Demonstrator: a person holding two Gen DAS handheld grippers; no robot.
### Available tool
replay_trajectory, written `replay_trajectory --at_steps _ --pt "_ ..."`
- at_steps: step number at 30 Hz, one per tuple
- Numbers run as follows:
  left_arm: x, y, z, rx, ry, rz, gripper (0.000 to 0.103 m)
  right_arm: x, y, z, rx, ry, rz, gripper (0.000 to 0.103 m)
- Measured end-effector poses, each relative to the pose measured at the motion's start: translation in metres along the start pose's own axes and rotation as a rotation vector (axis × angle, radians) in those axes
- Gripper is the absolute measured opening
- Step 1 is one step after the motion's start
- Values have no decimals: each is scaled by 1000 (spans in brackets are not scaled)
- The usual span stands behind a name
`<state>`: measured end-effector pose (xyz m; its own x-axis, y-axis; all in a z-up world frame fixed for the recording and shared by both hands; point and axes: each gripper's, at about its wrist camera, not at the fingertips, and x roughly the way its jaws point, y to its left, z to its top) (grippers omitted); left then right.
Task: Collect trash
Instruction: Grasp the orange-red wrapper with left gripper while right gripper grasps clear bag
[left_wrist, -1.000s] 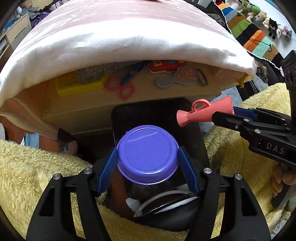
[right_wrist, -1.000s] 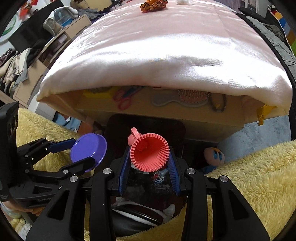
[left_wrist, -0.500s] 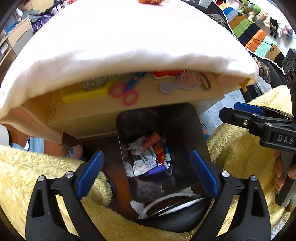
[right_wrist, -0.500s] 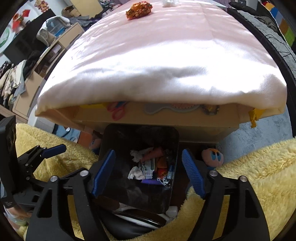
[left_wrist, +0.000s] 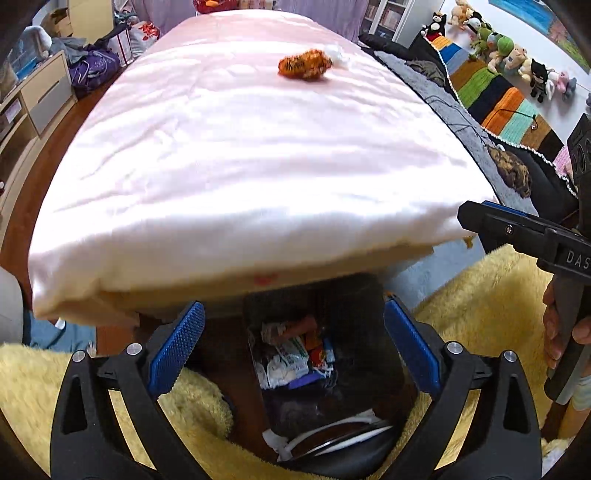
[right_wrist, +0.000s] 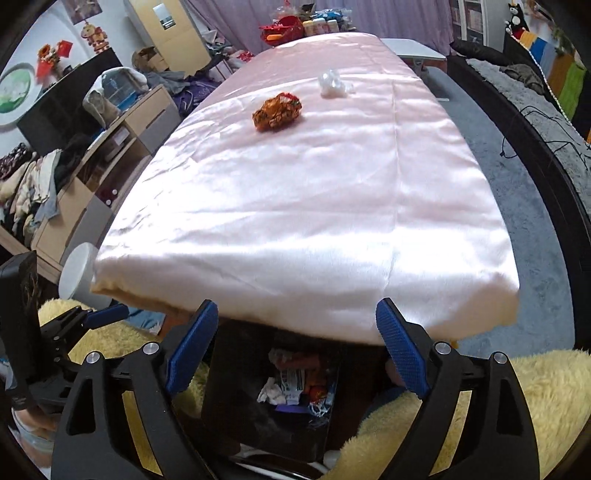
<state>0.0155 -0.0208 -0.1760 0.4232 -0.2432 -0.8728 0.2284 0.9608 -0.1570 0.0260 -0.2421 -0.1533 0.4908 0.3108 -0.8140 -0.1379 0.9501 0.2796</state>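
A black trash bin (left_wrist: 354, 306) (right_wrist: 229, 373) stands under the near edge of the table, holding wrappers and crumpled paper (left_wrist: 291, 358). A crumpled orange wrapper (left_wrist: 303, 66) (right_wrist: 276, 111) and a white crumpled wad (left_wrist: 338, 55) (right_wrist: 333, 84) lie far out on the pink tablecloth (left_wrist: 240, 155). My left gripper (left_wrist: 291, 343) is open and empty above the bin. My right gripper (right_wrist: 295, 347) is open and empty above the bin; it also shows at the right of the left wrist view (left_wrist: 517, 236).
Yellow fluffy fabric (left_wrist: 37, 387) lies around the bin. Drawers and clutter (right_wrist: 110, 147) stand left of the table. A striped blanket with plush toys (left_wrist: 498, 85) lies to the right. Red items and bottles (right_wrist: 303, 26) sit at the table's far end.
Both grippers opened and dropped the purple lid and pink cup into the bin, then rose and tilted up, bringing the tabletop with the orange wrapper and white wad into view.
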Motion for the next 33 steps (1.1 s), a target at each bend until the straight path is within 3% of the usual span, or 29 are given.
replay_trajectory --at_steps 15,33 --pt "23 15 97 -2 -41 43 93 33 -17 88 -32 -51 -99 88" --pt "93 -7 228 74 -59 -1 93 84 -61 199 42 -81 -173 88"
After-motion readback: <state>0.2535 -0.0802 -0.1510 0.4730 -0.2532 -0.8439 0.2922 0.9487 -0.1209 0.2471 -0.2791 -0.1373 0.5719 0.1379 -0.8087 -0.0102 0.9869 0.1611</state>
